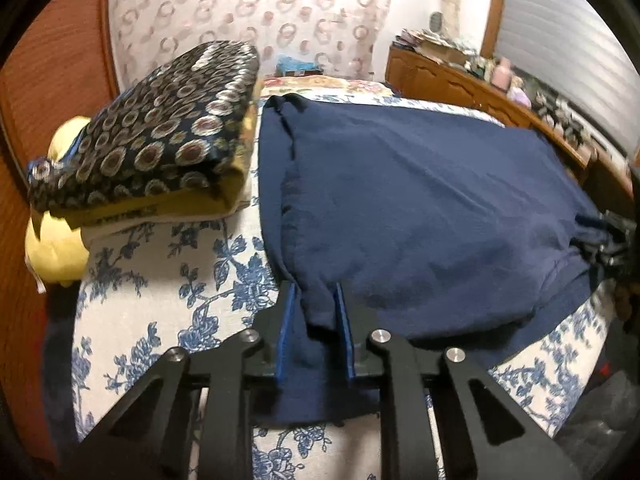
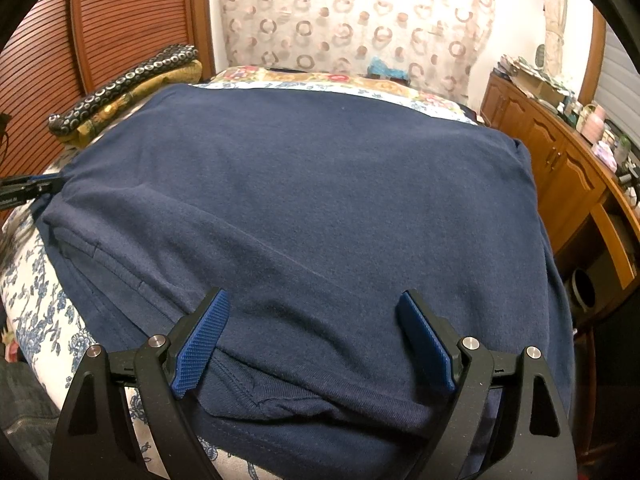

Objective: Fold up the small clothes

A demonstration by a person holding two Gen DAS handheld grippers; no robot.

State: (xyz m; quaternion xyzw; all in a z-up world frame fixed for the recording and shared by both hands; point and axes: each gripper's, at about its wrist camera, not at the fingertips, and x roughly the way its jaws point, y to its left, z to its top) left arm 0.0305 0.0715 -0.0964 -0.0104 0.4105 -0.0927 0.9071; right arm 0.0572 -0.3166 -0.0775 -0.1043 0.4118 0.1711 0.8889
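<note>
On the bed, over a white sheet (image 1: 168,272) printed with blue flowers, a navy garment (image 1: 420,200) lay spread out and mostly flat, with shallow creases running across it. My left gripper (image 1: 316,304) had its blue pads drawn narrow around a gathered fold at the garment's near left edge; cloth was bunched between the pads and hung down below them, so I recorded it as clamped on the fabric. In the right wrist view the same gripper appeared at the far left border, at the garment's left corner.

My right gripper (image 2: 314,320) stood with its pads set wide apart above the near edge of the navy garment (image 2: 300,180). Both ribbed blue pads (image 2: 202,344) were clear of each other, and the cloth lay beneath and between them. I could not tell whether the tips touched the fabric; nothing was pinched. A stitched hem and a doubled layer showed just below this gripper.

To the left of the garment, near the top of the bed, a folded stack (image 1: 160,132) rested: dark cloth with ring patterns on top, yellow material beneath. A pale yellow soft item (image 1: 56,252) sat at the bed's left edge beside it. A wooden cabinet (image 2: 560,160) with cluttered small items on top ran along the right side. A curtain (image 2: 360,20) with ring motifs hung behind the bed, and a floral cover (image 2: 304,78) lay at the far end.
</note>
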